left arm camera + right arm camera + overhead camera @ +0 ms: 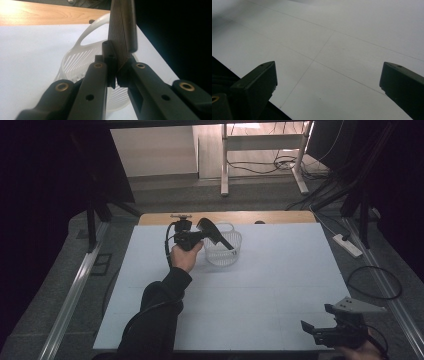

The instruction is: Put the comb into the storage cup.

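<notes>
Jaws of the left gripper (pixel 200 236) are clamped on a flat, dark, finely ribbed object (pixel 216 234), which in the high view slants from the gripper's tips down over the rim of a white slatted basket (pixel 223 251); the lower end of the dark object lies against or just inside the basket's far-right wall, though whether it touches the bottom cannot be told; in the left gripper view the two black jaws meet tight on the ribbed object (pixel 122 35), which rises upright from between them, with the basket (pixel 75 60) and its looped handle just behind and below; the left hand (pixel 186 256) holds the gripper at the basket's left side, the dark sleeve coming up from the bottom of the high view; the basket stands on the pale sheet covering the table (pixel 280 285), near the far edge where a strip of bare wood shows; the right gripper (pixel 312 329) sits well apart at the near right corner of the table, its grey three-cornered plate on top; in the right gripper view its jaws stand wide apart with nothing between them, above the bare pale table surface (pixel 332 50).
</notes>
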